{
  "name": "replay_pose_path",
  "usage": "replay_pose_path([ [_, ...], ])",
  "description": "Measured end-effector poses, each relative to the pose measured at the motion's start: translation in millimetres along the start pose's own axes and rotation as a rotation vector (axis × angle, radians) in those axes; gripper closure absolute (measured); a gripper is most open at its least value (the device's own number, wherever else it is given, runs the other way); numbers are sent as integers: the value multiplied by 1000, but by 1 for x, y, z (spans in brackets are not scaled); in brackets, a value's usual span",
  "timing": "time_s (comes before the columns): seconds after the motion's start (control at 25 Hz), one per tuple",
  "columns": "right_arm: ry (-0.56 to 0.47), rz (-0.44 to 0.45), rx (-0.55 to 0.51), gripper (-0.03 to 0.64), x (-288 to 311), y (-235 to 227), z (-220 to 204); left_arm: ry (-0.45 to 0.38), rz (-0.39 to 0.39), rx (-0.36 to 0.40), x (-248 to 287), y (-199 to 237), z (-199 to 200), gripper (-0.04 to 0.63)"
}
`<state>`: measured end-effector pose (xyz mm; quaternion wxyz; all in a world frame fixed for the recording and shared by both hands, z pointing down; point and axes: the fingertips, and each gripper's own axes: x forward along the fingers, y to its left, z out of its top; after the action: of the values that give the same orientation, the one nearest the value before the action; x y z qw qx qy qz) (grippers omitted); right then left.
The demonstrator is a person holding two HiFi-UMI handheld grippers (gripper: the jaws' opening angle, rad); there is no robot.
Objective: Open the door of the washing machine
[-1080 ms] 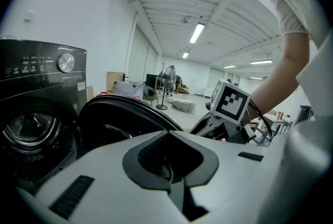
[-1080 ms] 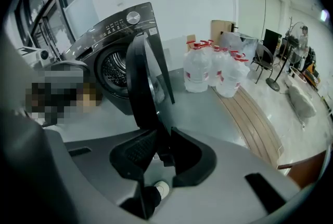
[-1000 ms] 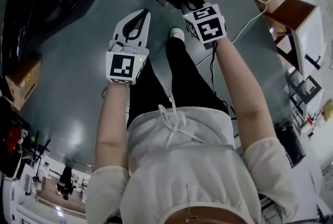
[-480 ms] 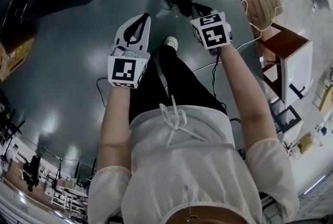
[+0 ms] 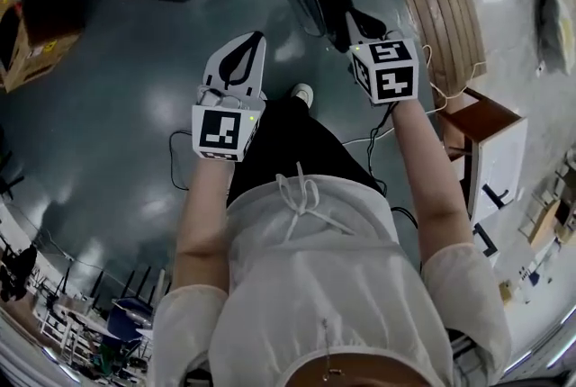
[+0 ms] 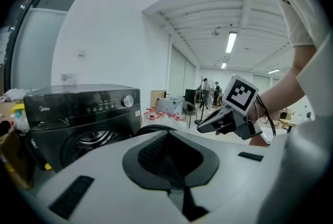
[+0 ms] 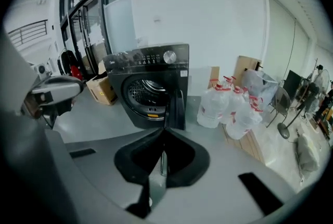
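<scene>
Both hands have lifted away from the washing machine (image 7: pixel 148 87), my left gripper (image 5: pixel 255 39) and right gripper (image 5: pixel 353 18) pressed together on nothing, and its door (image 7: pixel 177 107) stands swung open, so I judge the task done.

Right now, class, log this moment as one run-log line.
washing machine door: open | left tongs: shut, empty | right tongs: shut, empty

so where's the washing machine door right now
In the right gripper view the door stands open, edge-on, at the right of the drum opening of the washing machine, with the water bottles on the floor further right.
</scene>
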<state>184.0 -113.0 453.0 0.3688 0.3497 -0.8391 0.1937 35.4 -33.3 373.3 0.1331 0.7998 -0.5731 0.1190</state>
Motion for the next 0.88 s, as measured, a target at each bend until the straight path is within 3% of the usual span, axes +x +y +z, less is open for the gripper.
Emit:
replay_pose_path([
  [0.4,-299,93,-136,609,-48,99,139,-13,136,11,-97,68,73,574],
  [0.6,-396,163,-209,610,-75,156,194,-66,261,57,-151,108,112,574],
  [0.88,-566,192,-284,611,-131,219,254,-169,384,127,-222,152,158,574],
])
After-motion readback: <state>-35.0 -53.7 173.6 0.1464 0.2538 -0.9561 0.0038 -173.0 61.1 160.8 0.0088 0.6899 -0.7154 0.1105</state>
